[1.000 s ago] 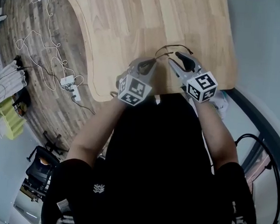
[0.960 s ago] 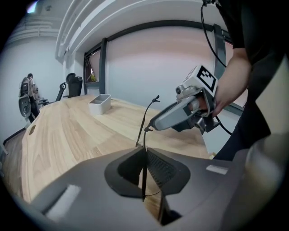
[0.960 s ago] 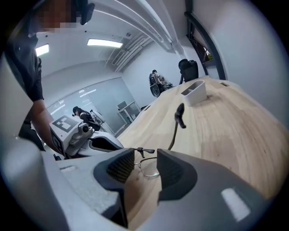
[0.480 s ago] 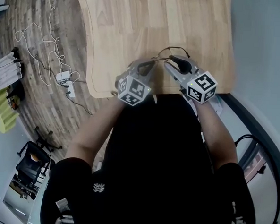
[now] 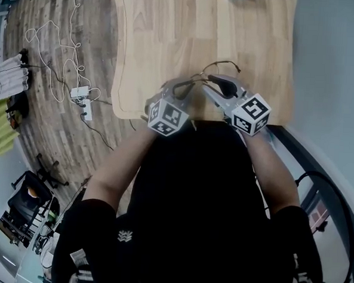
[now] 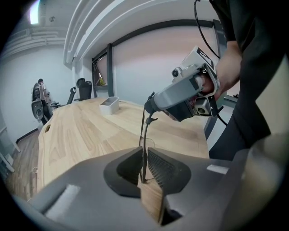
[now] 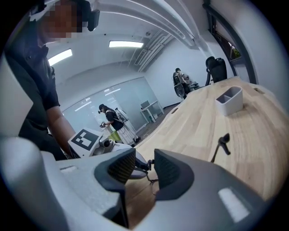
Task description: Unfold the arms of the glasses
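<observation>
- The left gripper (image 6: 143, 164), its jaws just eased slightly, pinches the glasses (image 6: 144, 135); it should steady them.
- The right gripper (image 7: 144, 169), wide open though just narrowed, should nip the raised arm (image 7: 224, 140) gently.

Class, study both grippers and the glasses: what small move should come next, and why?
Probably swing the right gripper over so its jaws straddle the raised arm tip. Those jaws, just narrowed a little, stand apart with nothing gripped, the tip beside them; the left gripper holds the glasses by a thin wire between its jaws, which just eased open slightly.
</observation>
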Demonstrator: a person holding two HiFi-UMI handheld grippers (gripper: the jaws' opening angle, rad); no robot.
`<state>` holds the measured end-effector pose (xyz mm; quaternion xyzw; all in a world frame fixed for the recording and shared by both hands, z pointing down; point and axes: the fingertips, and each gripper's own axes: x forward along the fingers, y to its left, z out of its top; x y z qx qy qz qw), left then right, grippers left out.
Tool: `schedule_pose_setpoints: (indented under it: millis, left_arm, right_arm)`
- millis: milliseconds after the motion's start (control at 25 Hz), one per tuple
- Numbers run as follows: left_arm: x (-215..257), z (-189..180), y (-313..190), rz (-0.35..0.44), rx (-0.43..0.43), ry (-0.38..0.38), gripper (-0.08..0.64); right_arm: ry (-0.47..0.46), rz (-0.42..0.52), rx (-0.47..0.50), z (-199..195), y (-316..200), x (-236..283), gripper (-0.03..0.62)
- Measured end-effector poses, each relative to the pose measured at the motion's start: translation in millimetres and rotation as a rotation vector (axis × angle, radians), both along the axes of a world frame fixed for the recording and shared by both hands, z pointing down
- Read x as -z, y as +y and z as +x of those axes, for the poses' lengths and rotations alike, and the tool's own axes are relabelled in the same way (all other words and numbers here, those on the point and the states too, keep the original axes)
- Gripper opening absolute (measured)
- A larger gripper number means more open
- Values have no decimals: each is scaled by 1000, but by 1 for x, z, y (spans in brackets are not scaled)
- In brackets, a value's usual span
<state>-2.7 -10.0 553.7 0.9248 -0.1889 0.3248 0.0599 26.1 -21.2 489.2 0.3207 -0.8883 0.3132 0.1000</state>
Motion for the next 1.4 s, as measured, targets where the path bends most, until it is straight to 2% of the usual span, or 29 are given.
schedule_pose_setpoints:
  millis: [640,1000,1160,1280,1400]
  left_arm:
    - [21,-74,46,44,260,-17,51]
    - [48,-112,61,90,436,13,51]
    - [62,-122,60,113,496,37,51]
    - [87,-128,48,143,564,104,49]
    - [116,-135,33,176,640,177,40]
  right_arm:
    - [-37,47,237,-64,44,22,132]
    - [-32,51,329,-86,63,26,132]
    - [-42,71,308,-81,60,30,132]
    - [-41,117,248,-62,48,42,132]
    - [78,233,174,-25,33,52,132]
